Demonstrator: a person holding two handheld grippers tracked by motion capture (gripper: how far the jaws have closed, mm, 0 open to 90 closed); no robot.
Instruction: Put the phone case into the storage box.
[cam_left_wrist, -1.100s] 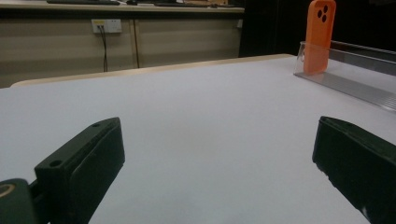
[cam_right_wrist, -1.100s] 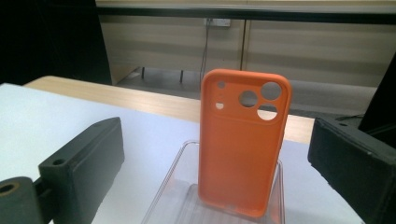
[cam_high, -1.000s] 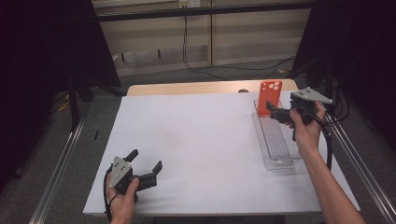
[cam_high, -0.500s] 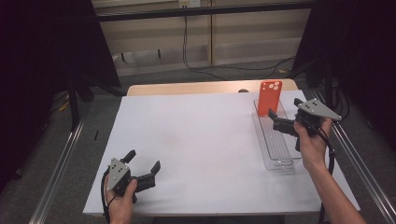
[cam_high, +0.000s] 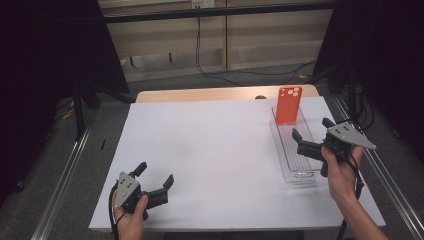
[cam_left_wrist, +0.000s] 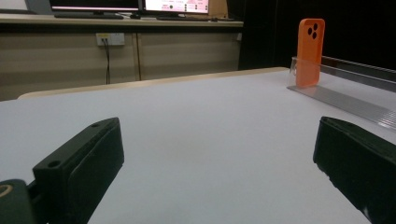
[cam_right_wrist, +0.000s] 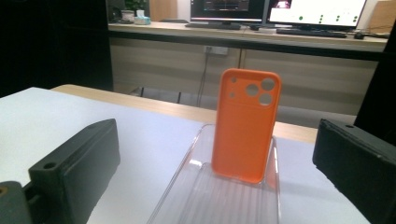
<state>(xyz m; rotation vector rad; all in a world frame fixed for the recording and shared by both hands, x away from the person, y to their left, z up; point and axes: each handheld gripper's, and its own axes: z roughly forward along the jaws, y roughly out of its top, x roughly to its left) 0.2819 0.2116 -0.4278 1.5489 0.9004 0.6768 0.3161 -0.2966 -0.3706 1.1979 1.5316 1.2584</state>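
My right hand-held gripper (cam_high: 311, 139) hangs spread over the clear rack (cam_high: 296, 155), facing the orange phone case (cam_high: 288, 104). I judge I'm between steps; next I'd advance and pinch the case. The left hand-held gripper (cam_high: 155, 176) rests spread, far from the rack.

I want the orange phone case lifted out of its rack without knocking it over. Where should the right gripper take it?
Probably by the upper half of the orange phone case, one jaw on each long edge, approaching from the rack's near end. It stands upright, foot slotted, top free, and the right gripper already faces it, open.
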